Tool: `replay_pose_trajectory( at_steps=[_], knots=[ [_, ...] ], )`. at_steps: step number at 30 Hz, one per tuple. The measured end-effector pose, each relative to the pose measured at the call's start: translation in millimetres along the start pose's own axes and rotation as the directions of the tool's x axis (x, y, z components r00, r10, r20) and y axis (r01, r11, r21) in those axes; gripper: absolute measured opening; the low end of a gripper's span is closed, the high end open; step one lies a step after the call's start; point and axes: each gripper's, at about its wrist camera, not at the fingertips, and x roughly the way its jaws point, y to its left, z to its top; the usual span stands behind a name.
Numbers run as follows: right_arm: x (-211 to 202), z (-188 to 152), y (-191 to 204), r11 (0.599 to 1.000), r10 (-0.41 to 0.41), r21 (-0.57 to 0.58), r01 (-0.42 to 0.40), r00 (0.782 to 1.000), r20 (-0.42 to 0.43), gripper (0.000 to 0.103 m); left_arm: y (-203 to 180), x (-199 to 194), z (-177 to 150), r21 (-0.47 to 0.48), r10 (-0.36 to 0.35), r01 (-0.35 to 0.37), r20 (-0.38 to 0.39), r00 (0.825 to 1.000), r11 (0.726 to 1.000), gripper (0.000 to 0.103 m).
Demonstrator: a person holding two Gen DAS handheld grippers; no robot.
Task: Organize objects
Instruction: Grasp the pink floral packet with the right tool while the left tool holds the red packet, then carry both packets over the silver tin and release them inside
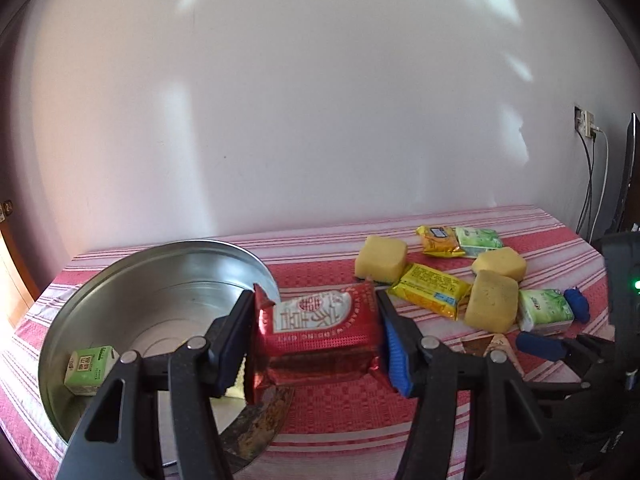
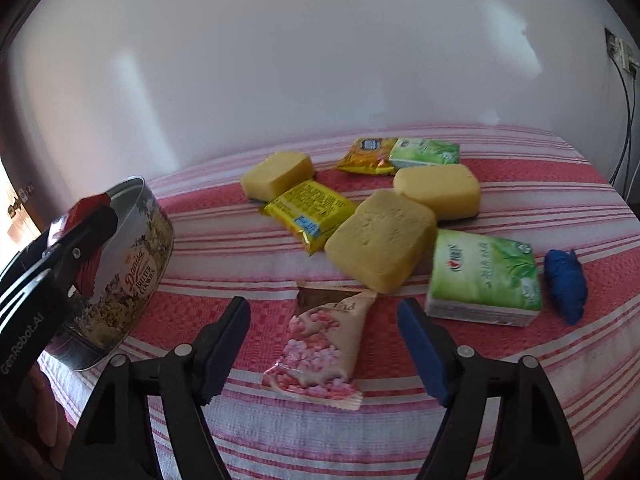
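My left gripper [image 1: 314,320] is shut on a red foil packet [image 1: 320,336] and holds it above the near rim of a round cookie tin [image 1: 160,280]. A small green carton [image 1: 90,370] lies inside the tin. In the right wrist view the same tin [image 2: 136,264] stands at the left, with the left gripper and red packet [image 2: 86,206] over it. My right gripper [image 2: 322,312] is open just above the striped cloth. A pink-patterned packet [image 2: 320,352] lies between its fingers, and neither pad touches it.
Three yellow sponges [image 2: 380,240], a yellow packet [image 2: 308,208], an orange packet [image 2: 368,156], two green tissue packs [image 2: 484,276] and a blue bundle [image 2: 566,284] lie on the red striped tablecloth [image 2: 240,248]. A white wall stands behind, with cables [image 2: 626,120] at the right.
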Motion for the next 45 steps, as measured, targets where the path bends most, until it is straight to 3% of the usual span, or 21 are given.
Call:
replay_pose_trajectory(
  at_steps=[3,7,10,13,17,22,25,31,35,37,41,45],
  knots=[
    [15.6,-3.4,7.9,0.999,-0.046,-0.016,0.045,0.996,-0.074,0.066,7.8,-3.2,-1.9,-0.005,-0.004,0.004,-0.007,1.000,1.000,0.059],
    [18.2,-4.4,17.5,0.992,-0.110,-0.075,0.104,0.991,-0.078,0.044,12.5,-4.1,-3.3,-0.019,-0.022,0.022,-0.017,1.000,1.000,0.059],
    [18.9,-3.8,21.6,0.990,-0.103,-0.104,0.094,0.992,-0.076,0.041,17.3,-6.7,-2.6,-0.018,-0.015,0.015,-0.004,1.000,1.000,0.059],
    [10.2,-3.6,26.1,0.992,-0.065,-0.108,0.061,0.997,-0.033,0.040,28.5,-9.0,-0.6,-0.037,-0.008,0.008,0.003,1.000,0.999,0.059],
    [-14.4,1.8,39.9,0.995,0.003,-0.102,0.007,0.995,0.096,0.040,49.8,-12.9,3.3,-0.068,0.023,-0.021,0.022,1.000,0.997,0.059],
    [-43.8,11.8,79.3,0.992,0.080,-0.117,-0.047,0.953,0.292,0.041,84.2,-17.1,8.6,-0.115,0.088,-0.083,0.047,0.995,0.990,0.059],
    [-48.1,18.4,100.8,0.991,0.118,-0.105,-0.086,0.927,0.355,0.041,104.0,-16.0,8.9,-0.127,0.136,-0.128,0.055,0.989,0.984,0.059],
    [-29.9,29.6,148.7,0.981,0.174,-0.147,-0.127,0.910,0.377,0.041,146.0,-11.3,5.3,-0.156,0.233,-0.225,0.033,0.972,0.962,0.059],
    [-16.4,32.2,174.1,0.973,0.204,-0.176,-0.147,0.905,0.374,0.041,165.1,-4.7,1.3,-0.171,0.308,-0.304,-0.005,0.951,0.937,0.059],
    [-9.5,26.3,182.2,0.969,0.213,-0.202,-0.145,0.902,0.376,0.041,171.5,-0.4,-0.9,-0.180,0.316,-0.318,-0.039,0.948,0.931,0.059],
    [0.3,15.3,192.0,0.955,0.222,-0.263,-0.134,0.913,0.341,0.041,175.9,8.2,-4.9,-0.208,0.266,-0.282,-0.100,0.959,0.937,0.058],
    [1.7,15.4,188.6,0.954,0.224,-0.268,-0.134,0.912,0.343,0.041,169.7,11.2,-8.0,-0.178,0.299,-0.314,-0.107,0.948,0.933,0.059]
  ],
)
